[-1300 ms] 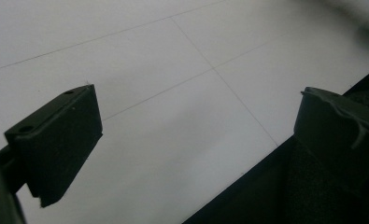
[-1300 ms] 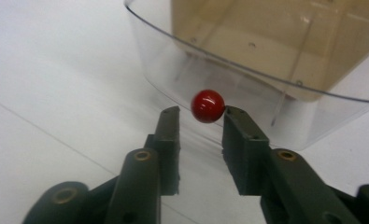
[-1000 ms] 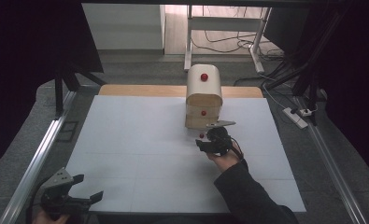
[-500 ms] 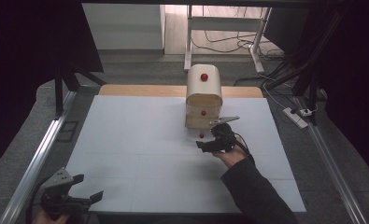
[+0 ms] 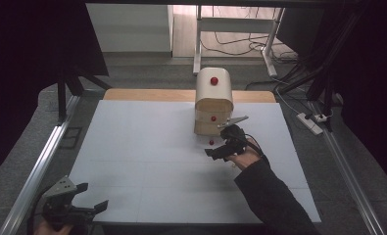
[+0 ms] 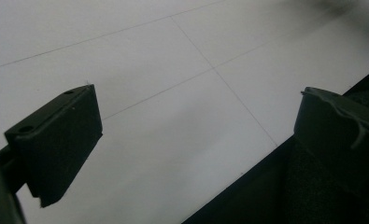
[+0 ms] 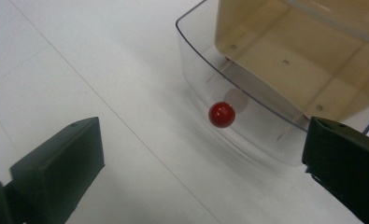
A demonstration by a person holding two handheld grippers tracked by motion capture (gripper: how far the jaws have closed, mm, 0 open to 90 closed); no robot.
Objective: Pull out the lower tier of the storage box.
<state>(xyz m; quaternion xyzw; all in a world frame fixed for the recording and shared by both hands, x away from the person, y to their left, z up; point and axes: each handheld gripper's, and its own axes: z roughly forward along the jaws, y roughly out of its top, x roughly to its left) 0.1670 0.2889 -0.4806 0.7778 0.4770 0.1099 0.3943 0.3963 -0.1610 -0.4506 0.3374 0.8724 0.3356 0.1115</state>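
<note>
The right hand-held gripper [image 5: 219, 152] hung just right of the middle of the high view, its jaws spread wide and gripping nothing; they had just been opening, with nothing pressed between them. In the right gripper view the small red knob [image 7: 221, 114] sat free between and beyond the two black jaws, fixed to the curved front of a clear plastic drawer [image 7: 247, 130] that stood pulled out from the base of the little wooden cabinet [image 5: 213, 103]. The drawer's rim ran in an arc from the upper middle of that frame down toward the lower right, close to the right-hand jaw. In the high view the knob [image 5: 211, 142] showed as a red dot just in front of the cabinet, near the gripper's tips but apart from them.

The cabinet stood at the far edge of the white table [image 5: 147, 161], upper middle of the frame. To its left the sheet lay bare all the way to the left border.

The left hand-held gripper [image 5: 71, 208] rested at the lower left corner of the high view, right at the table's near edge, jaws released and holding nothing. In its own view the dark table edge cut across the lower right.
</note>
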